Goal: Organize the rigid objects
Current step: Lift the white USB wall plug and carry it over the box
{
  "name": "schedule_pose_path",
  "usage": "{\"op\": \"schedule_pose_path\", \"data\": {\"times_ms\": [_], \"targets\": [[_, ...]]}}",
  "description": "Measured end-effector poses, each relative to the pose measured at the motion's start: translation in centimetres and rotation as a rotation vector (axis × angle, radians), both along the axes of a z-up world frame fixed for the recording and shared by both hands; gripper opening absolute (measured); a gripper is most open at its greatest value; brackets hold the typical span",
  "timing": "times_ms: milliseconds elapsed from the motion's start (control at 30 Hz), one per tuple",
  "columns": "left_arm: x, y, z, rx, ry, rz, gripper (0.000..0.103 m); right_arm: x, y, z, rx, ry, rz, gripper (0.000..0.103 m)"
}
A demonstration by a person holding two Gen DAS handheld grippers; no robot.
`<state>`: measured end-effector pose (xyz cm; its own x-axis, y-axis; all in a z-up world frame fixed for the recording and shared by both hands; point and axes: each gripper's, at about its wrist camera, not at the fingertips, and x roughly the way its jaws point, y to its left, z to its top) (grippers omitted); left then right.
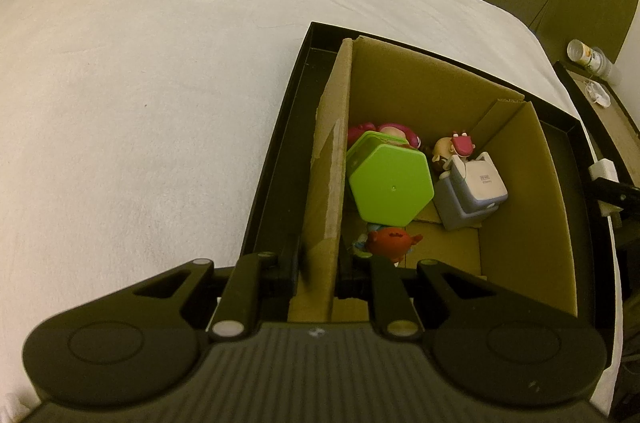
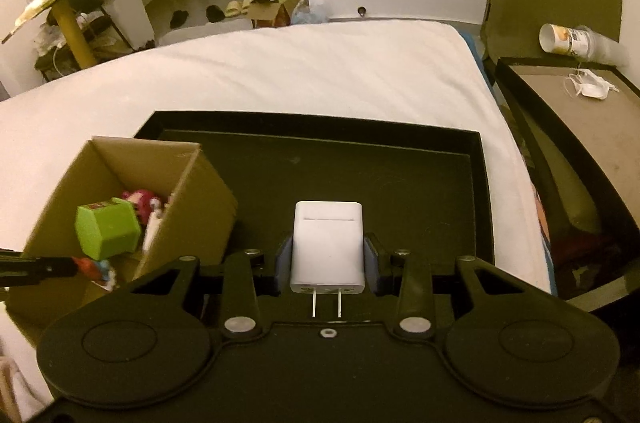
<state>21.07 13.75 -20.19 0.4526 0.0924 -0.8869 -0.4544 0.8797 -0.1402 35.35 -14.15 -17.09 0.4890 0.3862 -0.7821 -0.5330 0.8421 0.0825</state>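
Cardboard box (image 1: 516, 183) wall sits pinched between the fingers of the left tool (image 1: 318, 267), which reaches in level from the near edge. The box stands in a black tray (image 1: 276, 159) on the bed (image 1: 140, 83), holding a green hexagonal case (image 1: 390, 189) and small figurines; a tug could tip it. From the right wrist, the right tool (image 2: 328, 257) is clamped on a white charger (image 2: 328, 247), prongs toward the camera, above the tray and just right of the box. A loose grip might drop it short.
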Motion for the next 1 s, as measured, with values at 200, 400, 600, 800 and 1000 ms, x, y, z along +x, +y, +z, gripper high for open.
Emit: {"op": "schedule_pose_path", "data": {"times_ms": [200, 400, 600, 800, 1000], "targets": [[0.0, 0.0, 0.0, -0.001, 0.0, 0.0, 0.015, -1.4, 0.8, 1.4, 0.011, -0.016, 0.038, 0.037], [-0.1, 0.1, 0.1, -0.004, -0.003, 0.002, 0.015, -2.6, 2.4, 2.5, 0.003, -0.043, 0.089, 0.037], [-0.1, 0.1, 0.1, -0.007, -0.005, 0.004, 0.015, -3.4, 3.3, 3.3, 0.011, -0.052, 0.125, 0.037], [-0.1, 0.1, 0.2, -0.006, -0.005, 0.003, 0.015, -4.7, 5.1, 3.6, 0.009, -0.058, 0.174, 0.037], [-0.1, 0.1, 0.2, -0.005, -0.006, 0.0, 0.015, -6.1, 7.0, 3.3, 0.013, -0.04, 0.229, 0.037]]}}
